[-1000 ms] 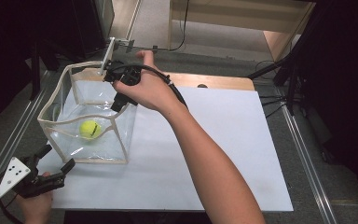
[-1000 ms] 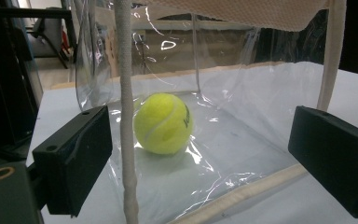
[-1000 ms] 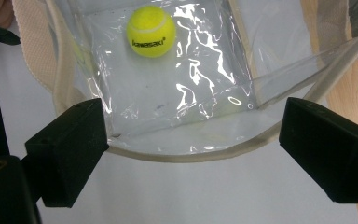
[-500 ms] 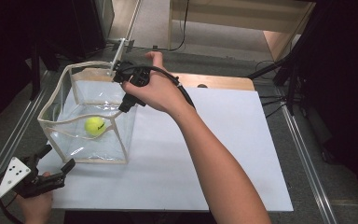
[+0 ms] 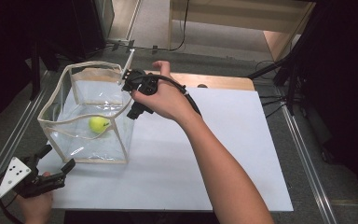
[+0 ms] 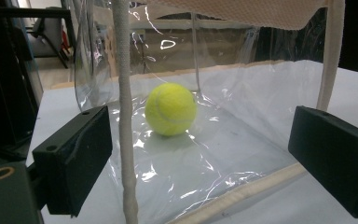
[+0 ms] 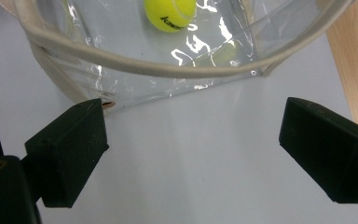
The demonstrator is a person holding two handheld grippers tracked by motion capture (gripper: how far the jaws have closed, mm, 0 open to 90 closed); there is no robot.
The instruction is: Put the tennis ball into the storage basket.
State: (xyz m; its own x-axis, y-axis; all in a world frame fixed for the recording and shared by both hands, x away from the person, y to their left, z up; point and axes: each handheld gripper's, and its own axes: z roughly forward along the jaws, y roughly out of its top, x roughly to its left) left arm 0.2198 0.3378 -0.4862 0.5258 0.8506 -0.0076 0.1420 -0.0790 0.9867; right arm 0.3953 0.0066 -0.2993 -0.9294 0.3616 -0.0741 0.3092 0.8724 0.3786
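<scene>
A yellow tennis ball lies on the floor of a clear plastic bag with cream trim, standing open at the table's left. My right gripper hovers at the bag's right rim, open, with nothing between its jaws. In the right gripper view the gripper looks down on the bag's rim, with the ball beyond it. My left gripper rests open by the bag's near left corner. In the left gripper view the gripper faces the ball through the clear wall, a trim strip between.
The bag stands on a white board that covers most of the table. A wooden strip runs along the board's far edge. Metal rails border both sides, and cables lie at the far right.
My right gripper has moved right and nearer, from over the bag's far side to its right rim. The ball has rolled slightly to the right inside the bag. The left gripper has stayed put.
</scene>
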